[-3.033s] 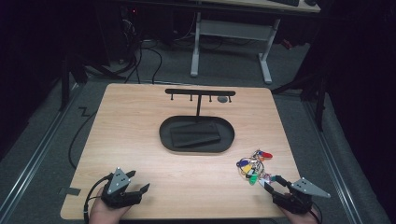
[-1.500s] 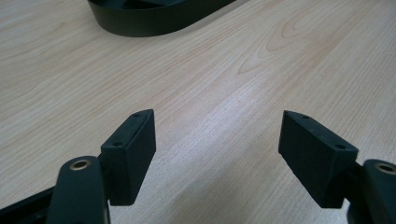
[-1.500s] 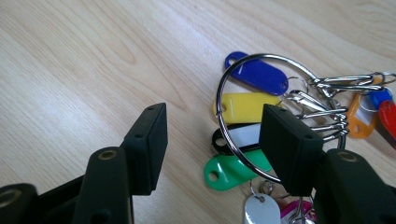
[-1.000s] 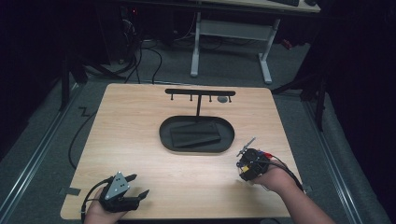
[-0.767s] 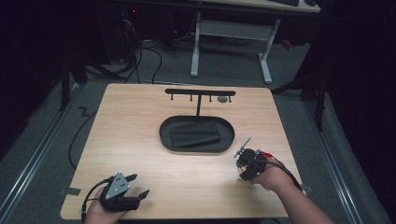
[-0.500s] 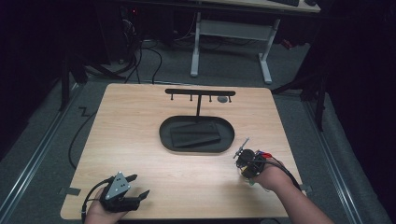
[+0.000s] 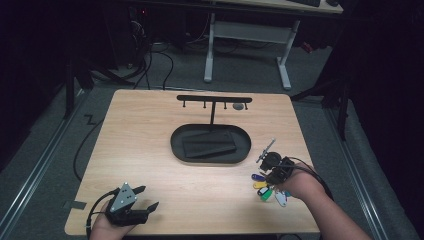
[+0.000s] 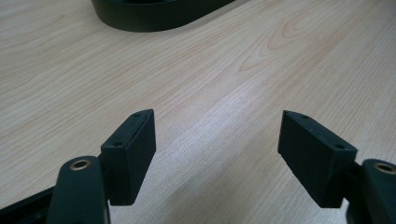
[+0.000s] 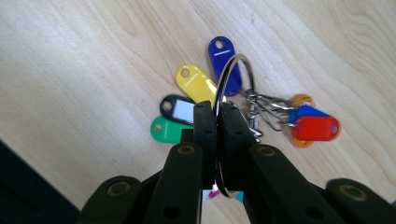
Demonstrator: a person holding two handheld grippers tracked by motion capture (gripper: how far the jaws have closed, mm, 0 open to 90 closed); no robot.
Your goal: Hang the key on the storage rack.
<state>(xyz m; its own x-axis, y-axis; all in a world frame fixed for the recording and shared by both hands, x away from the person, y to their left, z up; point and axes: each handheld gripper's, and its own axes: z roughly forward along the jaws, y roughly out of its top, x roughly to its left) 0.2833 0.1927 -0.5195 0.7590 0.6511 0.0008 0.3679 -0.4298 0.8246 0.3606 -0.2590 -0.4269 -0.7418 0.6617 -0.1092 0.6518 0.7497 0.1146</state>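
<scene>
A bunch of keys on a metal ring (image 9: pixel 235 77) with several coloured tags (image 7: pixel 265 189) lies on the wooden table (image 7: pixel 150 140) at the front right. My right gripper (image 7: pixel 272 172) points down at it and is shut on the ring, the jaws (image 9: pixel 217 116) pinching the wire while the blue, yellow, green and red tags fan out on the wood below. My left gripper (image 7: pixel 146 197) rests at the front left, open, with bare wood between its jaws (image 8: pixel 217 135).
A black oval tray (image 7: pixel 175 145) holding a dark flat block (image 7: pixel 207 143) sits mid-table; its rim (image 8: pixel 154 14) appears ahead of the left gripper. A black T-shaped hook stand (image 7: pixel 214 99) rises from the tray. A cable trails off the table's left edge.
Three seconds ago the right gripper sat at the front right corner; it has come onto the keys and shut on the ring, edging slightly left since. The left gripper stayed put.
</scene>
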